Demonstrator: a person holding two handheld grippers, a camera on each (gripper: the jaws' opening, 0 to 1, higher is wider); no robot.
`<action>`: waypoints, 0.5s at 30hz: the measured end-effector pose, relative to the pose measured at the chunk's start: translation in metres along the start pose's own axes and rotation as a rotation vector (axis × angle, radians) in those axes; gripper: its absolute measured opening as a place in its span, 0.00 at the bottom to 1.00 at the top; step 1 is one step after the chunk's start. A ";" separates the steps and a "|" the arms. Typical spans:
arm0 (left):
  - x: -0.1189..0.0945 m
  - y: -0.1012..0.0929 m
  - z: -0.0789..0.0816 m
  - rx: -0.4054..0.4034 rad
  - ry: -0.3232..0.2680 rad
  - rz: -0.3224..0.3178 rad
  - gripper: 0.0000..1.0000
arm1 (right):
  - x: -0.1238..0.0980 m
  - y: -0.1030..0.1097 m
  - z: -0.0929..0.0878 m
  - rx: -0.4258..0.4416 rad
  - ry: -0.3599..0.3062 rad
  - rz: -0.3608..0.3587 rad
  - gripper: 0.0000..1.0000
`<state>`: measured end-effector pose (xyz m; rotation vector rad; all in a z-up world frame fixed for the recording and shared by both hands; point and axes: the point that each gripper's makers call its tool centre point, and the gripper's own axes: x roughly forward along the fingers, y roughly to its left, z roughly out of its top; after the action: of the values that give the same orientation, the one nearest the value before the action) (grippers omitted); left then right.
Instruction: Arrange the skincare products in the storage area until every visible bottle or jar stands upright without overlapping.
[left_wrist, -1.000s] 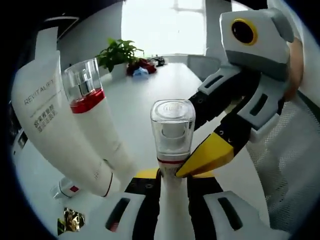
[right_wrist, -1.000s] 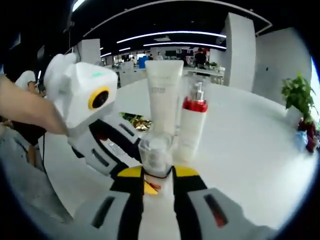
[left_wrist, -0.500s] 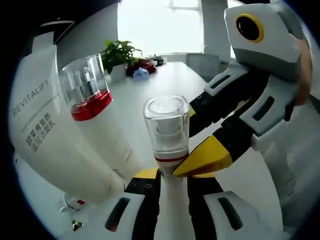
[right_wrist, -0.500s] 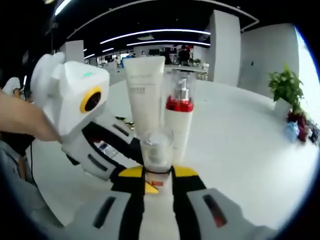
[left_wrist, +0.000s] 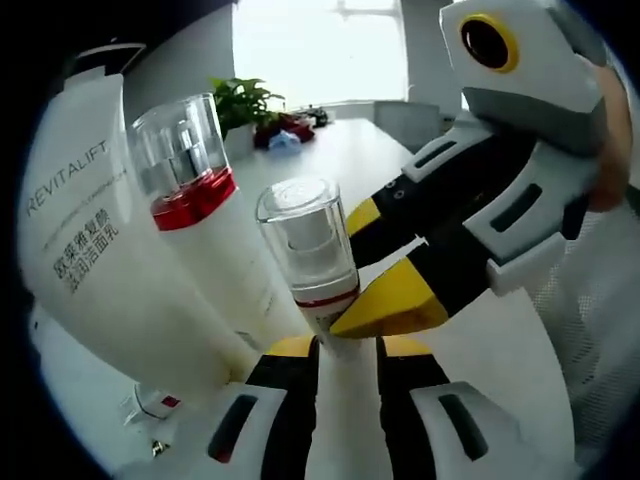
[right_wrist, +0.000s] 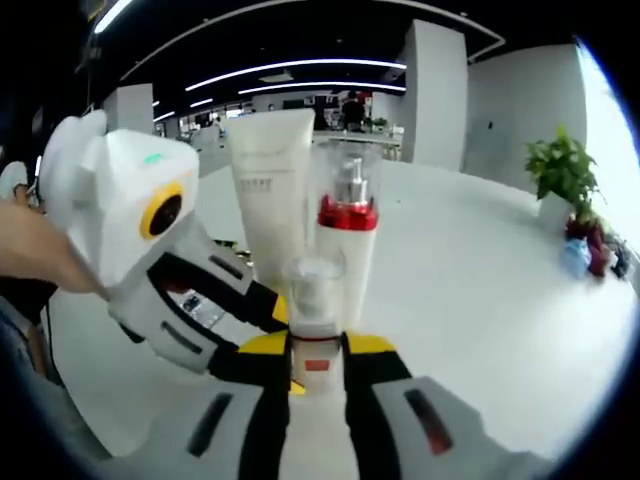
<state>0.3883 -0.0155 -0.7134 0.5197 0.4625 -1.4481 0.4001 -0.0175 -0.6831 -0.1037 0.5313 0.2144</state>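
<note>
A small white bottle with a clear cap (left_wrist: 306, 250) rises between the jaws of my left gripper (left_wrist: 343, 350), which is shut on its lower body. My right gripper (left_wrist: 352, 268) comes in from the right and clamps the same bottle at its red-banded neck. In the right gripper view the bottle (right_wrist: 313, 300) sits between the yellow tips of my right gripper (right_wrist: 316, 345), with a left gripper fingertip (right_wrist: 281, 310) against it. Just behind it stand a tall white tube (right_wrist: 265, 185) and a red-collared pump bottle (right_wrist: 347, 225). In the left gripper view the tube (left_wrist: 85, 270) and pump bottle (left_wrist: 205, 215) are close on the left.
Everything rests on a large white table (right_wrist: 480, 300). A small white item with a red mark (left_wrist: 152, 402) lies low on the left. A potted plant (right_wrist: 560, 175) stands at the far table end. A person's hand (right_wrist: 30, 255) holds the left gripper.
The small bottle has been carried closer to the tube and pump bottle and now leans toward them. Both grippers stay on it.
</note>
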 end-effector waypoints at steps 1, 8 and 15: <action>0.000 0.001 0.000 0.002 0.000 0.003 0.20 | 0.000 0.000 0.000 0.001 -0.001 -0.002 0.19; -0.002 0.002 0.002 0.019 -0.007 0.025 0.19 | -0.007 -0.001 -0.009 0.023 0.011 -0.015 0.19; 0.005 0.002 -0.002 0.044 0.010 0.022 0.17 | -0.007 0.000 -0.017 0.064 0.035 -0.014 0.18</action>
<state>0.3902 -0.0180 -0.7178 0.5661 0.4325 -1.4381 0.3858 -0.0215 -0.6945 -0.0487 0.5720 0.1817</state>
